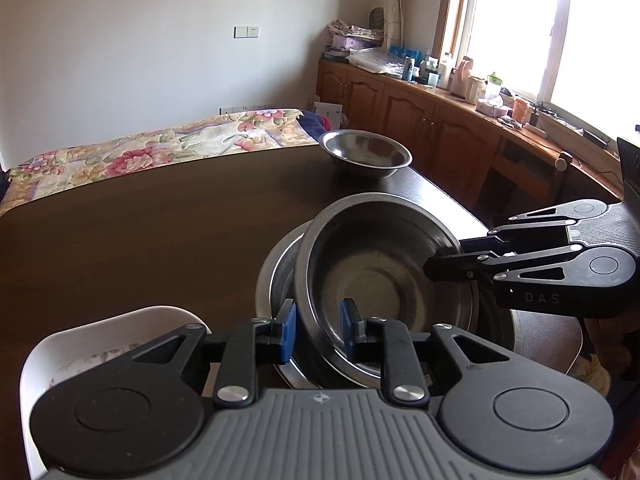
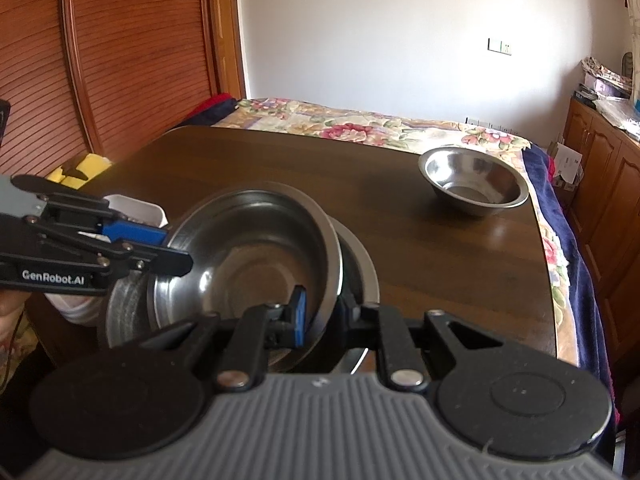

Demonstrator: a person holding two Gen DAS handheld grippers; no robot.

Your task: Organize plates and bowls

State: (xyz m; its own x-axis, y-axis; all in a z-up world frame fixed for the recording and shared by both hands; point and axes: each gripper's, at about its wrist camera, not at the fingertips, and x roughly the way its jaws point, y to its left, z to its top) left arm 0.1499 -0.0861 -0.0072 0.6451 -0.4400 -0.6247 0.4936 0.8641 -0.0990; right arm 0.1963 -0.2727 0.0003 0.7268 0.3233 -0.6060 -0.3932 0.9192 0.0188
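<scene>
A steel bowl (image 1: 376,276) sits tilted inside a wider basin (image 1: 276,268) near our edge of the table (image 1: 160,220). We grip it from both sides: our left gripper (image 1: 318,330) pinches the near rim, our right gripper (image 2: 320,316) pinches the opposite rim. Both sets of fingers are narrow, closed on the bowl. A second bowl (image 2: 474,186) stands well apart at the far right corner, nearer our right hand.
</scene>
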